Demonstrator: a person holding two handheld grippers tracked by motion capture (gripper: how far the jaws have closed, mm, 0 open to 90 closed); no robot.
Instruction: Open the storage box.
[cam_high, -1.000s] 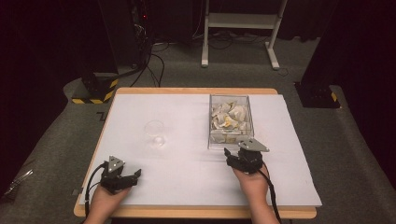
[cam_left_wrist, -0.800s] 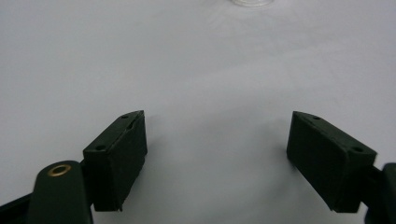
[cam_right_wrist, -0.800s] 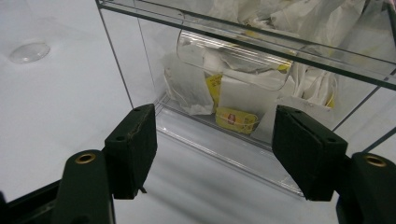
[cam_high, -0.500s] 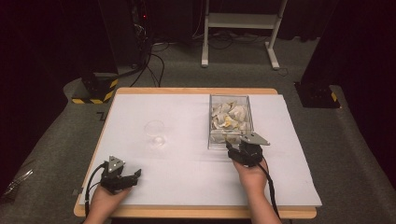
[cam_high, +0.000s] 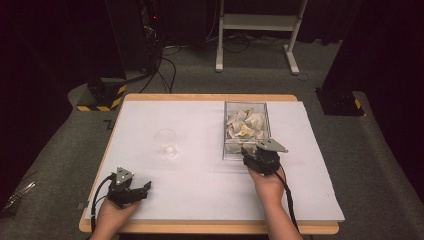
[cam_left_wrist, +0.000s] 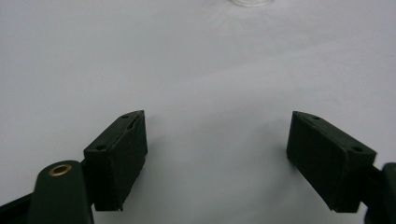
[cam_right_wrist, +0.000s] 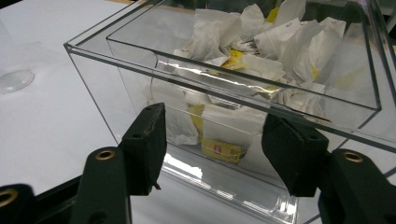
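Note:
A clear plastic box (cam_high: 224, 131) stands at the table's right middle, holding several crumpled white and yellow packets (cam_high: 244, 123). My right gripper (cam_high: 249, 152) sits just in front of the box's near wall (cam_right_wrist: 219, 84). It is open and its jaws have just been closing, with nothing between them. The packets (cam_right_wrist: 219, 32) show through the wall beyond my right gripper (cam_right_wrist: 212, 140). My left gripper (cam_high: 145, 187) rests low at the front left of the white sheet. My left gripper (cam_left_wrist: 215, 149) is open over bare sheet.
A small clear glass (cam_high: 166, 142) stands on the white sheet (cam_high: 200, 185) left of the box; its base (cam_right_wrist: 14, 79) lies far left of the right jaws. The table's wooden edge (cam_high: 210, 229) runs along the front. Dark stands and cables lie beyond the table.
The right hand has edged forward, closer to the box's near wall. The left hand has kept still.

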